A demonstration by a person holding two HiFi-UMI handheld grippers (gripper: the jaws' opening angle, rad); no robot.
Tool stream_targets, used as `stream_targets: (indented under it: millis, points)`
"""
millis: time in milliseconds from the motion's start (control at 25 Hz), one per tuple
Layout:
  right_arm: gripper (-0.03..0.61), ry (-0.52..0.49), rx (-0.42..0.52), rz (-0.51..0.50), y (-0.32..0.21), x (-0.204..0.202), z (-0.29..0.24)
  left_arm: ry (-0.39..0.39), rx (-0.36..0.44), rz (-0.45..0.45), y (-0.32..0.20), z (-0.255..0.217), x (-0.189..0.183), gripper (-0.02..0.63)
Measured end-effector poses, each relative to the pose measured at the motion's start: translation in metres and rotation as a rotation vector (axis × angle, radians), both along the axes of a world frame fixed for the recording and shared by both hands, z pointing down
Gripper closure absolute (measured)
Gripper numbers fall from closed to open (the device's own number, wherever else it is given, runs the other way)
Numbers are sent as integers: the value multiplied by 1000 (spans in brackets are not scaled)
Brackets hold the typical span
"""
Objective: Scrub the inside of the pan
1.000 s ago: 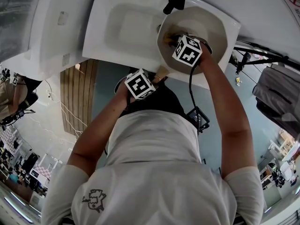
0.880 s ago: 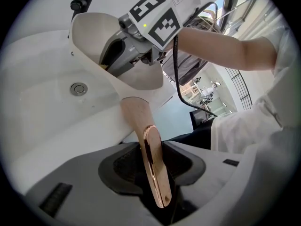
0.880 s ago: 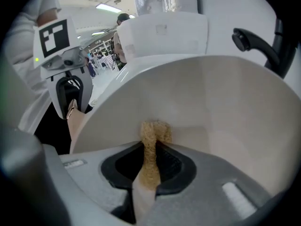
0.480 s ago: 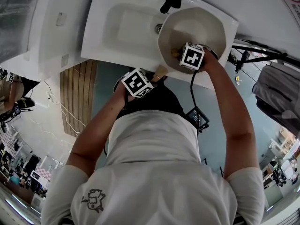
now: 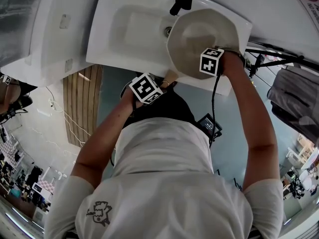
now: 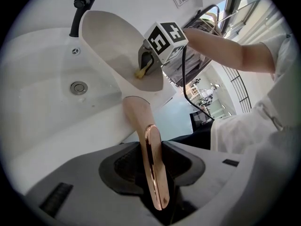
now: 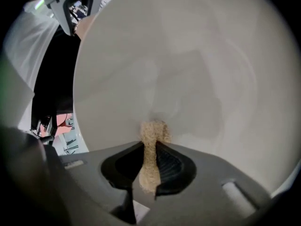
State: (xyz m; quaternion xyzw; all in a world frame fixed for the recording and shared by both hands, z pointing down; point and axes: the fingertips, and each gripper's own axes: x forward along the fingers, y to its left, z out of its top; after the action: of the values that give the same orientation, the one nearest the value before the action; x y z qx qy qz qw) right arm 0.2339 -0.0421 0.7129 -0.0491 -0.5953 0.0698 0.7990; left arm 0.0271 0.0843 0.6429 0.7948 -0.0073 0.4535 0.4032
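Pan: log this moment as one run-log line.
left tongs: just tightened on pan handle | right tongs: shut on sponge, inside pan | pan: tilted over sink

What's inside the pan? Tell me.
Only a scrub pad, pinched in the right gripper, against the pale inside of the pan. The patch under the pad and gripper is covered; the rest looks bare.

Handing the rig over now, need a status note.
Left gripper: shut on the pan handle, jaws have just been closing tighter; it holds the pan tilted over the sink.
Right gripper: shut on a tan scrub pad, pad tip against the pan's inner wall.
Done: scrubbing under way; no dirt visible inside.
To do: scrub the rest of the inside.
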Motion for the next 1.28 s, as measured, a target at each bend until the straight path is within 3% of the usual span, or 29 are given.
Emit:
stream_targets:
  millis: [120, 240, 480, 680, 840, 1080, 1280]
  points:
    - [514, 124, 99, -43, -25, 24, -6, 6, -10, 3, 3, 1, 2, 471]
    - [514, 180, 270, -87, -64, 36, -18, 4, -15, 6, 3, 1, 2, 471]
    - [515, 99, 670, -152, -139, 19, -56, 5, -24, 27, 4, 0, 2, 471]
    - [515, -68, 835, -159, -170, -21, -84, 7, -25, 41, 5, 1, 2, 469]
    - [515, -187, 813, -154, -176, -55, -65, 4, -27, 57, 5, 2, 3, 469]
    - [515, -321, 645, -185, -148, -109, -31, -4, -22, 78, 5, 2, 2, 465]
    - [512, -488, 478, -175, -105, -149, -24, 2, -19, 80, 5, 3, 2, 462]
